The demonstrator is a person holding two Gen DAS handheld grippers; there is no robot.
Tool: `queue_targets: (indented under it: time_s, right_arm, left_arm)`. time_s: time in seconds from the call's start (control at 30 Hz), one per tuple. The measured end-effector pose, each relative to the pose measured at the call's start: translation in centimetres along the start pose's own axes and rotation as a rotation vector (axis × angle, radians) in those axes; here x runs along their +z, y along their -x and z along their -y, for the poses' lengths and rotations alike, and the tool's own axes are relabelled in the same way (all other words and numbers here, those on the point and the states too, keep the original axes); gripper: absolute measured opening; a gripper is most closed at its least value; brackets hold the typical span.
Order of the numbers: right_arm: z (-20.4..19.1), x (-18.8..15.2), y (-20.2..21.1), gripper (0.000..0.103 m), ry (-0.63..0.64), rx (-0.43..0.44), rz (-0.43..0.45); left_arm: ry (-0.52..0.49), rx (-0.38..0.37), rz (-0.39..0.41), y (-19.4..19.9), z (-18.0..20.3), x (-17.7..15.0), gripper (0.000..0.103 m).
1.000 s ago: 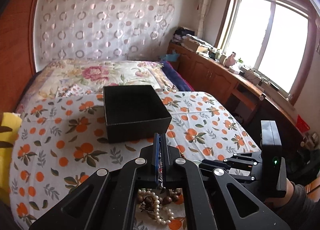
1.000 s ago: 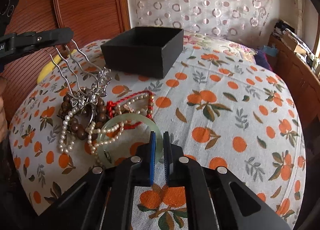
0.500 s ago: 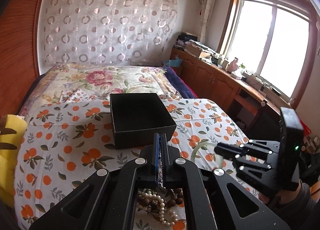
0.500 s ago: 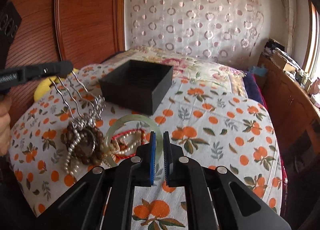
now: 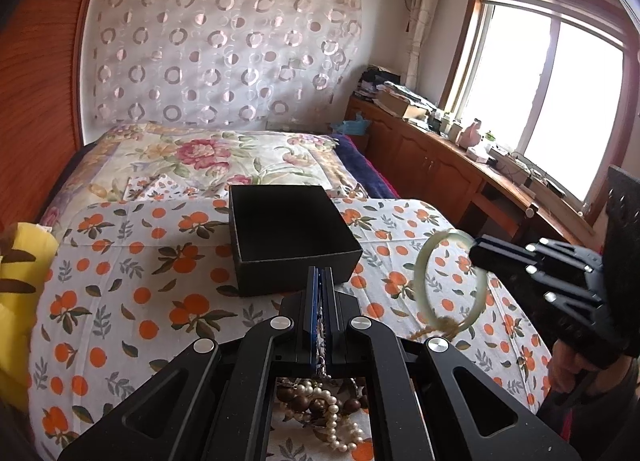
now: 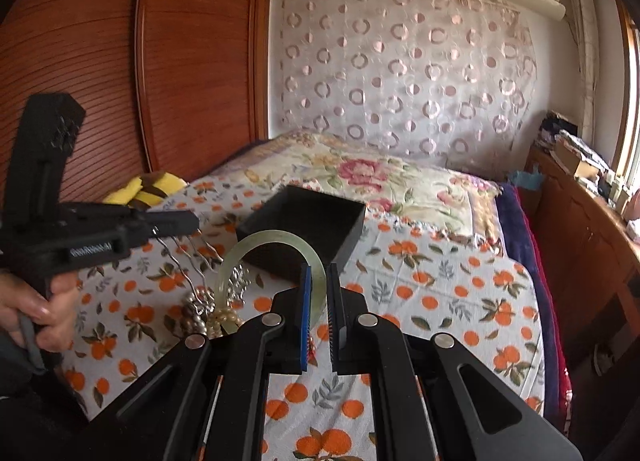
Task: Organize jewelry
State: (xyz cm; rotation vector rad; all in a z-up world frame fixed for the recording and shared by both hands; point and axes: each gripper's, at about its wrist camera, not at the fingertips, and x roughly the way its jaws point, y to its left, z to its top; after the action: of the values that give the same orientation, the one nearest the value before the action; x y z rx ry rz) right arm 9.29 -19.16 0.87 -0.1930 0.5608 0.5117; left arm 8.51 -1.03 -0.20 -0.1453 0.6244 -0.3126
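In the left wrist view, the left claw [image 5: 320, 301] was clenched on a metal hair comb above the black box [image 5: 290, 235] on the bed [image 5: 120, 285]. In the right wrist view, the right claw [image 6: 319, 293] gripped a green bangle [image 6: 276, 245] in the air near the box; the comb [image 6: 188, 257] hung over the pearls [image 6: 218, 321].

Open bedspread to the right, clutter near the box

The bed [image 6: 440, 301] lies bare right of the black box [image 5: 288, 237]; the left tool [image 6: 176, 221] and the bead pile [image 6: 208, 313] crowd its near-left side.
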Motion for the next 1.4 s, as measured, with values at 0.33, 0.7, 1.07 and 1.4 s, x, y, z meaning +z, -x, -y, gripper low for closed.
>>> queue_targets:
  time_s: [0.33,0.7,1.07,1.4]
  right_arm:
    - [-0.4,3.3,2.6,0.008,0.016,0.018,0.061]
    - [0.0,4.8,2.3,0.008,0.041,-0.011,0.046]
    - [2.0,4.5,-4.4,0.008,0.021,-0.035,-0.038]
    - [4.0,5.4,-9.0,0.008,-0.006,-0.032,-0.052]
  left_arm:
    - [0.007,0.009,0.017,0.6,-0.4,0.4,0.001]
    - [-0.02,0.021,0.052,1.4,-0.3,2.2,0.001]
    - [-0.036,0.039,0.072,-0.5,-1.3,5.3,0.001]
    - [0.005,0.008,0.03,-6.6,-3.1,7.7,0.001]
